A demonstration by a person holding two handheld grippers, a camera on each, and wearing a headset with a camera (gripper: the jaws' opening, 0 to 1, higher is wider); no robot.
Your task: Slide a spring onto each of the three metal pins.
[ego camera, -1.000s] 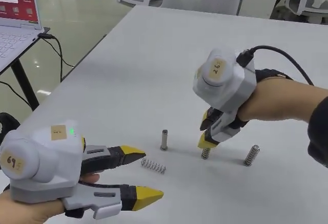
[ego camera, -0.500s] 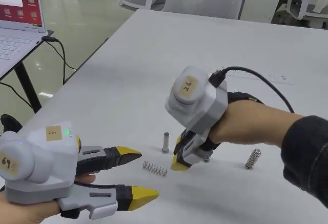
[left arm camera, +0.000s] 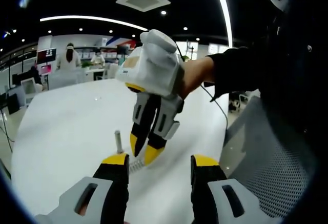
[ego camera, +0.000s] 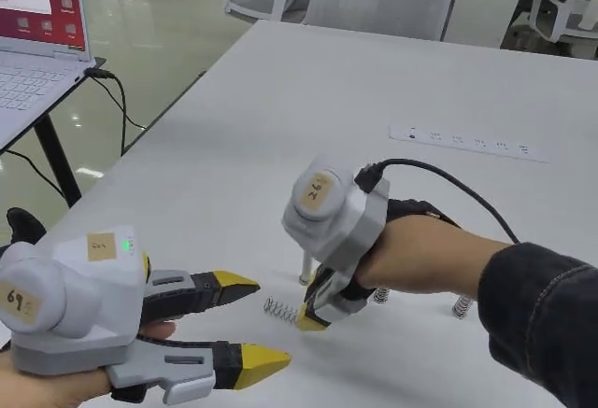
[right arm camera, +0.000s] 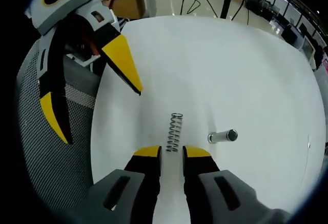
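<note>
A loose spring (ego camera: pixel 278 310) lies on the white table (ego camera: pixel 308 100); it runs lengthwise ahead of my jaws in the right gripper view (right arm camera: pixel 175 130). My right gripper (ego camera: pixel 308 319) points down at its near end, jaws a narrow gap apart with nothing held (right arm camera: pixel 172 152). A bare metal pin (ego camera: pixel 306 266) stands just behind it (right arm camera: pixel 223 136). Two other springs (ego camera: pixel 380 294) (ego camera: pixel 462 305) stand upright to the right, partly hidden by the hand. My left gripper (ego camera: pixel 257 322) hovers open at the lower left, and in its own view (left arm camera: pixel 161 160) it faces the right gripper (left arm camera: pixel 145 152).
A laptop (ego camera: pixel 33 44) sits on a side stand at the left with a cable hanging down. A power strip (ego camera: pixel 467 140) lies on the far part of the table. Office chairs (ego camera: pixel 374 2) stand beyond the far edge. The table's left edge runs diagonally near my left gripper.
My right gripper has moved left from the middle upright spring, past the bare pin, down to the loose spring. The left gripper has stayed put and open.
</note>
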